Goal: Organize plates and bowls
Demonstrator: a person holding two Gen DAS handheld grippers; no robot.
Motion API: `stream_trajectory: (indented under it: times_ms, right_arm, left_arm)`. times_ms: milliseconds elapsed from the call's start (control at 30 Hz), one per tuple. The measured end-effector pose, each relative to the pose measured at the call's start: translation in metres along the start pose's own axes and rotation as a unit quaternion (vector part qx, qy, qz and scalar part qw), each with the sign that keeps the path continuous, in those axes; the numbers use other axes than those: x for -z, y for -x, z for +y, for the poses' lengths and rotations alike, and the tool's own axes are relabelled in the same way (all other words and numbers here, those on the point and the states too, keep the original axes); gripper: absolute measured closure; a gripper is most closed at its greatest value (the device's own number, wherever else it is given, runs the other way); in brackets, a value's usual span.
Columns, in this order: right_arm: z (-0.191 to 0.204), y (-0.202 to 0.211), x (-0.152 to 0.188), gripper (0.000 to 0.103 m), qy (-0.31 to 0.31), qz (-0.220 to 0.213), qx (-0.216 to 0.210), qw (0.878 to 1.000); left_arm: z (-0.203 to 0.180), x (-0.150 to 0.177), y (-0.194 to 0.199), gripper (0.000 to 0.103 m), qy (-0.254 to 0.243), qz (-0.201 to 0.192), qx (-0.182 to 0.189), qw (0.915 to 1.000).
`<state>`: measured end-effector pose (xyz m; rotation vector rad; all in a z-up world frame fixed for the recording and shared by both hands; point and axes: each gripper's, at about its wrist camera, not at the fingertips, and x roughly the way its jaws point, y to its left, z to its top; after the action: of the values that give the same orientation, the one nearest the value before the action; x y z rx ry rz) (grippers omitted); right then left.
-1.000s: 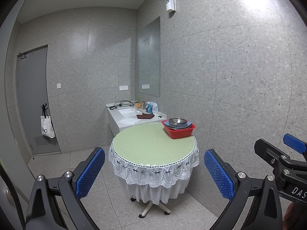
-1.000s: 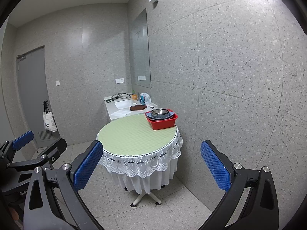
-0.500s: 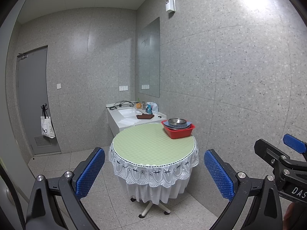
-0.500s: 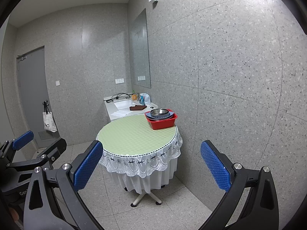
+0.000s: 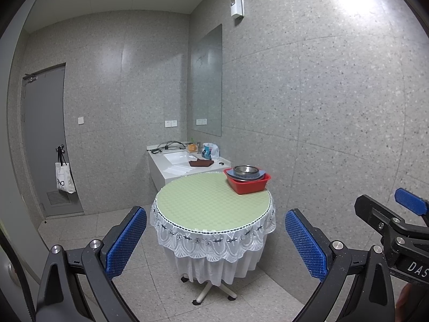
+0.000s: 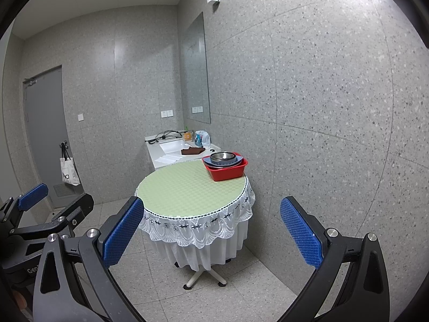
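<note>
A red tub (image 5: 249, 186) (image 6: 228, 173) stands at the far right edge of a round table (image 5: 203, 204) (image 6: 182, 185) with a pale green top and white lace skirt. In the tub lie bluish plates (image 6: 236, 161) with a steel bowl (image 5: 246, 171) (image 6: 222, 157) on top. My left gripper (image 5: 215, 237) and my right gripper (image 6: 211, 230) both hang open and empty in the air, well short of the table. The right gripper's blue tip (image 5: 410, 205) shows at the right of the left wrist view, and the left gripper's tip (image 6: 32, 200) shows at the left of the right wrist view.
A white sink counter (image 5: 177, 165) stands behind the table with cables, a brown cloth (image 5: 201, 163), an orange item and a bag. A grey door (image 5: 44, 139) with a hanging tote bag (image 5: 64, 178) is at the left. Speckled grey walls close in on the right; tiled floor lies between me and the table.
</note>
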<state>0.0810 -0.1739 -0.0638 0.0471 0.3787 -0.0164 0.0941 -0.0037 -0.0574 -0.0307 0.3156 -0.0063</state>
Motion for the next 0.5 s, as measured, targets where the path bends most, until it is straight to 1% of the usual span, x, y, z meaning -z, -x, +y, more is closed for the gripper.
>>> stream_trajectory:
  times_ms: [500]
  right_arm:
    - [0.0086,-0.0067,-0.0042,0.0,0.004,0.001,0.003,1.0]
  left_arm:
    - [-0.0001,0.0005,-0.0051,0.001,0.0,-0.003,-0.003,1.0]
